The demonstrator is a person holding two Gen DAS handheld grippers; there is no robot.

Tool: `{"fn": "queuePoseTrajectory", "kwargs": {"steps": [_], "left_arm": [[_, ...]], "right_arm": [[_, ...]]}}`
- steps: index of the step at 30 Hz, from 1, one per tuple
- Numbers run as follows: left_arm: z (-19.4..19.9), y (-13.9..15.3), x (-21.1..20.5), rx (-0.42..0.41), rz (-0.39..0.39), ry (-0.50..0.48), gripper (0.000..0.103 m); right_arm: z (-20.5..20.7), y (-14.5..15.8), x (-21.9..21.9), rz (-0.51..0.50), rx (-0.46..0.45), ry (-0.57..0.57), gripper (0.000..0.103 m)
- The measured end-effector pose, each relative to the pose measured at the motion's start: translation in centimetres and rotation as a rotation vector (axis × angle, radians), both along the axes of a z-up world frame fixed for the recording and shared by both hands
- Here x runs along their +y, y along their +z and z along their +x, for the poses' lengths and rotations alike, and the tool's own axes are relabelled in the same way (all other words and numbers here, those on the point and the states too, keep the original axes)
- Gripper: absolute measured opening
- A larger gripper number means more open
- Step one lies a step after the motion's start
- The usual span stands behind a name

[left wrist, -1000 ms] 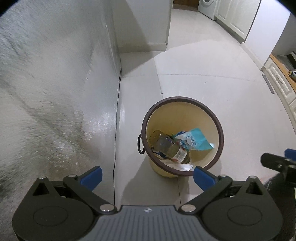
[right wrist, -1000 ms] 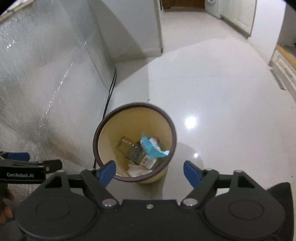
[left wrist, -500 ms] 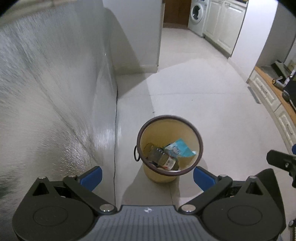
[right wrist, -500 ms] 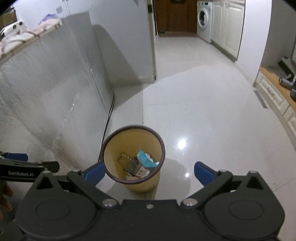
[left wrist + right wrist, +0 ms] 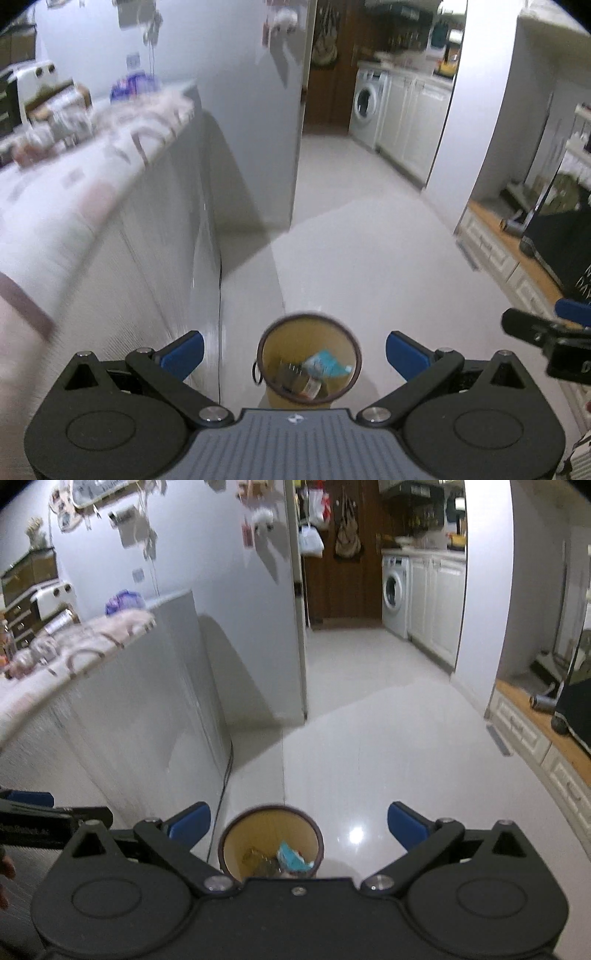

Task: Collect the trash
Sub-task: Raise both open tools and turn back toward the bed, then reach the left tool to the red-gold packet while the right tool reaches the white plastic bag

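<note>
A yellow bin with a dark brown rim [image 5: 334, 325] stands on the floor far below me; it also shows in the right wrist view [image 5: 236, 823]. Inside lie a clear plastic bottle [image 5: 297, 380] and a light blue wrapper [image 5: 327, 365], the wrapper also showing in the right wrist view [image 5: 293, 860]. My left gripper [image 5: 293, 350] is open and empty, high above the bin. My right gripper [image 5: 297, 825] is open and empty too, also high above the bin. The right gripper shows at the right edge of the left wrist view [image 5: 543, 332].
A silver-sided counter [image 5: 122, 266] with a patterned cloth and several blurred items on top stands at the left. A black cable [image 5: 223, 794] runs down beside it. White floor [image 5: 388, 746] stretches ahead to a washing machine [image 5: 395, 594]. Low white cabinets [image 5: 535, 738] line the right.
Both grippers have risen well away from the bin, which now looks much smaller and lower in both views. The counter top and the far room have come into view.
</note>
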State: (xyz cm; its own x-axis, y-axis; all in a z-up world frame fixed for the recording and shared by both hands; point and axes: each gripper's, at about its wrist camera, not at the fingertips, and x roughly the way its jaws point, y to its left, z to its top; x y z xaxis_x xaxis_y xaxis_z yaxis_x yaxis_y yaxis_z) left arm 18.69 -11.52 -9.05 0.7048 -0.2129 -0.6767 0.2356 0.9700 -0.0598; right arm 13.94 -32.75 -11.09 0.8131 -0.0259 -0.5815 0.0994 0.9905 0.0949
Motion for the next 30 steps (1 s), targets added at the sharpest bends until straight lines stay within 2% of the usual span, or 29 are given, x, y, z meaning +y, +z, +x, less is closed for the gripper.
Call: {"fn": "queuePoseTrajectory", "kwargs": {"steps": [11,15,23,30], "left_arm": [[-6.4,9.9,3.3,-0.224,-0.008,0.036,0.103],[-7.2,12.9,5.4,-0.295,0.006,0.055,0.103],[-6.0,18.0,10.8,-0.403,0.054,0.090,0.103],[-1.1,21.1,17.4,-0.454,0.072,0.189,0.103]], "right_arm": [[-3.8,8.3,2.6,-0.015,-0.203,0.045,0.103],[-4.4,10.9,4.1,-0.007,-0.273,0.085,0.103],[-2.5,14.4,7.7,0.058,-0.368,0.140,0.103],[1.4,15.5,11.7,0.086,-0.405,0.189,0.103]]}}
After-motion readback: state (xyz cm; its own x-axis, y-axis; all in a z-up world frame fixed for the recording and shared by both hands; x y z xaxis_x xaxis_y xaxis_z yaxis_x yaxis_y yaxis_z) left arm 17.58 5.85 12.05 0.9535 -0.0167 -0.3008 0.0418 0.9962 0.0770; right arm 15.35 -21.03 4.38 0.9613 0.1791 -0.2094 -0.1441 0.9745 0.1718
